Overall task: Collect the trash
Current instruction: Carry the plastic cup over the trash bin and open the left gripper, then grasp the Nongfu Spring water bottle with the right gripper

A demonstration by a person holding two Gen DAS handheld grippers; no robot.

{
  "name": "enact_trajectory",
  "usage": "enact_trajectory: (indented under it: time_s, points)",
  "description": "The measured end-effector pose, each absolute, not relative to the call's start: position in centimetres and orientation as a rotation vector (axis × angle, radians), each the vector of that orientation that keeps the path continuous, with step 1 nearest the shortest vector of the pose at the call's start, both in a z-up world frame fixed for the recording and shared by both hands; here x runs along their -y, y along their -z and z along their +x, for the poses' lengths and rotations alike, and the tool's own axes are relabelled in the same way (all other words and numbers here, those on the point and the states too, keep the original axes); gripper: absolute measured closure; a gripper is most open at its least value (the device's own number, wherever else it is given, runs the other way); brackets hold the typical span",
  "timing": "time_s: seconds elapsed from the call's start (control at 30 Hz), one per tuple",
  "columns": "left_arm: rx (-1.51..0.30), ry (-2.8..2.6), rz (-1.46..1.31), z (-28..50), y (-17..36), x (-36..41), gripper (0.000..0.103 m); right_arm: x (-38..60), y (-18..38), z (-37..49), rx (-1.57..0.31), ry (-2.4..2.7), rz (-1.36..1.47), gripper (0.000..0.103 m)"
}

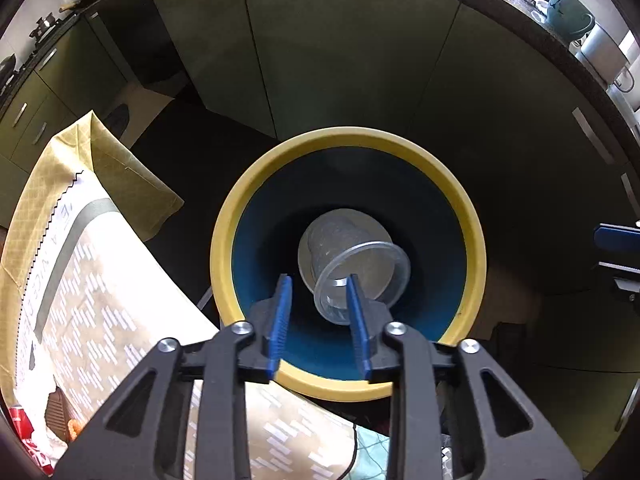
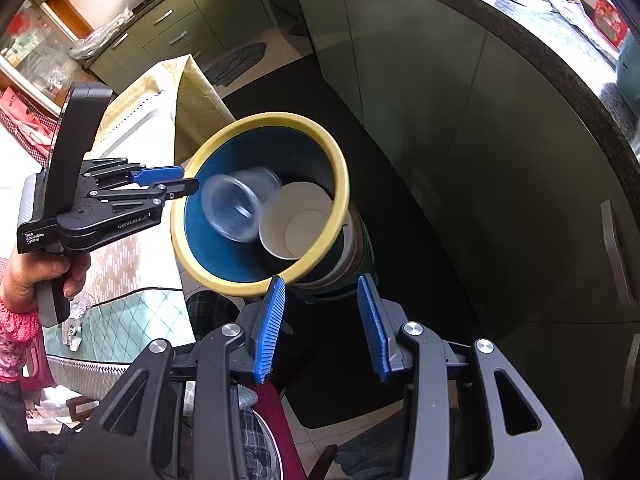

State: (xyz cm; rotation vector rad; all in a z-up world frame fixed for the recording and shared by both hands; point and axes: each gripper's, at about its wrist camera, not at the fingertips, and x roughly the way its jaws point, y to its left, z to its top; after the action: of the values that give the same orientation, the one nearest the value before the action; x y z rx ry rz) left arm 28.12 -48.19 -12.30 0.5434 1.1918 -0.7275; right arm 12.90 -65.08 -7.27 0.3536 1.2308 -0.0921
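Note:
A round bin with a yellow rim [image 1: 224, 240] [image 2: 340, 184] and a blue inside stands on the dark floor by the table. My left gripper [image 1: 318, 279] [image 2: 190, 178] hangs over its mouth, open, its blue pads apart. A clear plastic cup [image 1: 360, 272] [image 2: 236, 204] lies loose and blurred inside the bin's mouth, just past the left fingertips, with no pad pressing on it. Under it a white paper cup [image 2: 296, 228] rests in the bin. My right gripper [image 2: 321, 279] is open beside the bin, and only the bin's dark lower part and the floor show between its fingers.
A table under a patterned cloth [image 1: 92, 280] [image 2: 120, 264] stands left of the bin, with a red can [image 1: 20, 428] at its edge. Green cabinets [image 1: 320, 60] [image 2: 440, 100] curve behind it under a dark counter holding a teal bowl [image 1: 568, 12]. A hand [image 2: 36, 276] in a pink sleeve holds the left gripper.

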Motion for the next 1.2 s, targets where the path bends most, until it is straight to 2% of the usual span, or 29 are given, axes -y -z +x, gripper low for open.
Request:
enact_trajectory:
  time_s: [0.1, 0.23, 0.3, 0.33, 0.47, 0.53, 0.57, 0.67, 0.8, 0.93, 1.2]
  points:
    - [-1.189, 0.749, 0.524, 27.4, 10.8, 46.9, 0.067, 65.1, 7.4, 12.6, -1.228, 0.084, 0.352, 0.065]
    - [-1.146, 0.770, 0.467, 26.0, 6.0, 42.2, 0.066, 62.6, 7.1, 12.9, -1.227, 0.023, 0.324, 0.064]
    - [-1.116, 0.755, 0.434, 25.3, 3.2, 38.5, 0.053, 60.5, 6.9, 13.4, -1.235, -0.035, 0.292, 0.064]
    - [-1.095, 0.742, 0.424, 24.9, 1.9, 36.6, 0.051, 59.2, 6.8, 13.7, -1.239, -0.070, 0.276, 0.064]
    - [-1.035, 0.644, 0.399, 23.1, -2.1, 28.3, 0.049, 52.1, 6.0, 15.5, -1.256, -0.274, 0.190, 0.064]
    - [-1.028, 0.587, 0.374, 22.2, -3.1, 24.4, 0.049, 47.8, 5.4, 16.2, -1.260, -0.401, 0.133, 0.059]
    - [-1.028, 0.560, 0.363, 21.9, -3.3, 22.6, 0.049, 45.7, 5.0, 16.6, -1.263, -0.465, 0.100, 0.054]
    - [-1.039, 0.495, 0.323, 20.9, -3.4, 17.7, 0.049, 39.5, 4.0, 17.4, -1.268, -0.621, -0.024, 0.052]
    - [-1.065, 0.436, 0.279, 18.9, -2.8, 13.6, 0.048, 32.3, 3.6, 18.3, -1.272, -0.740, -0.208, 0.039]
    - [-1.098, 0.393, 0.245, 17.2, -1.8, 9.4, 0.046, 27.0, 4.8, 19.3, -1.319, -0.770, -0.332, 0.038]
    - [-1.113, 0.332, 0.199, 15.3, -0.9, 4.8, 0.043, 22.5, 8.8, 23.1, -1.440, -0.749, -0.467, 0.035]
